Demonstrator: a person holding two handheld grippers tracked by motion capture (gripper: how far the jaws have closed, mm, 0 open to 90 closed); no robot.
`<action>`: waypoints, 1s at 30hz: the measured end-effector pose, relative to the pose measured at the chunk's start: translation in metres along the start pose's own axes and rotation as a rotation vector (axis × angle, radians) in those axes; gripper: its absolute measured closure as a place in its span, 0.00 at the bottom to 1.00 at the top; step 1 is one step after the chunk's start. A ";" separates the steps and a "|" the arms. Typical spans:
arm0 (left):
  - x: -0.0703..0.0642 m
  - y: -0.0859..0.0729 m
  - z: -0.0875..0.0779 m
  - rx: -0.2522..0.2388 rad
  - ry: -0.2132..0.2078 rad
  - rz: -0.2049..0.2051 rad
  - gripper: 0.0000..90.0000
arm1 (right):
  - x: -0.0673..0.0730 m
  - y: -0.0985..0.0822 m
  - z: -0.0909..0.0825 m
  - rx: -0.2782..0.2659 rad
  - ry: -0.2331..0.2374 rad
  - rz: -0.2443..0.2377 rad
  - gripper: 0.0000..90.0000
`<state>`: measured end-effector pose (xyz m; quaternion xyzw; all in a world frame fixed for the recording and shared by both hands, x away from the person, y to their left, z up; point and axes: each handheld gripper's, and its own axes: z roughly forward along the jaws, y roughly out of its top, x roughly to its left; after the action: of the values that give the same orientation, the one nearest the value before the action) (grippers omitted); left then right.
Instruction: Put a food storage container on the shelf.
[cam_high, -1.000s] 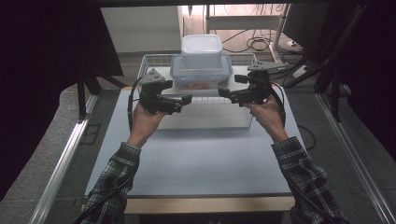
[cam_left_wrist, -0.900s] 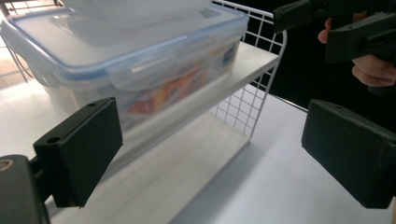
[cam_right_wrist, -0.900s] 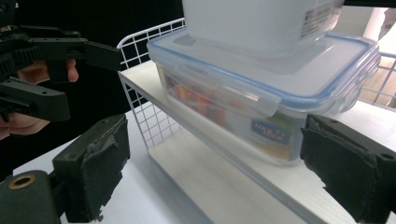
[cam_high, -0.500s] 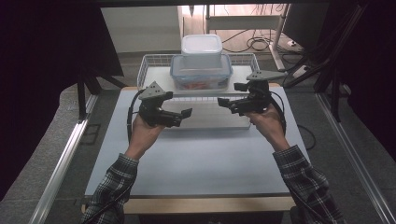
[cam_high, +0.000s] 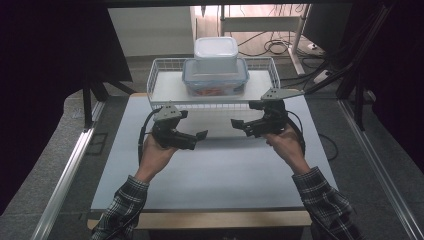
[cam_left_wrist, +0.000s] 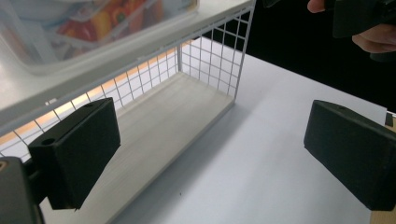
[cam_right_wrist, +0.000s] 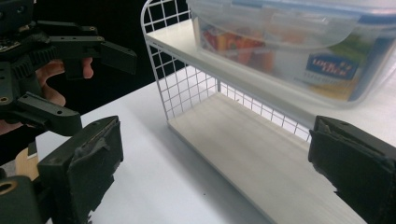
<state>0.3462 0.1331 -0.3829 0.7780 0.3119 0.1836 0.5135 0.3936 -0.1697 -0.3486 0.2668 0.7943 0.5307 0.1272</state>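
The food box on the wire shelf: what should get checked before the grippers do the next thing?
1. Left hand-held gripper open and holding nothing: ok.
2. Right hand-held gripper open and holding nothing, its jaws just having opened wider: ok.
3. Clear food box flat on the wire shelf: ok.
4. Small white container stacked squarely on the box: ok.
5. Box lid latched: cannot tell.
6. Table in front of the shelf free: ok.

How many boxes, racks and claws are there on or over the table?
Plastic boxes: 2, a small white box stacked on a bigger clear box
Wire rack: 1
Claws: 2, left claw and right claw, both open
Total: 5
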 end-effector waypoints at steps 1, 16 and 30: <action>-0.001 -0.002 0.000 0.001 0.001 -0.001 0.03 | 0.001 -0.002 0.001 0.000 0.002 0.002 0.03; -0.007 -0.031 0.005 0.028 -0.012 -0.016 0.03 | 0.009 -0.031 0.005 0.018 -0.006 -0.012 0.03; -0.018 -0.055 0.006 0.059 -0.017 -0.005 0.03 | 0.005 -0.064 0.003 0.046 -0.053 -0.007 0.00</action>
<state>0.3201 0.1328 -0.4352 0.7934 0.3149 0.1664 0.4937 0.3719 -0.1838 -0.4078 0.2807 0.8038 0.5044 0.1440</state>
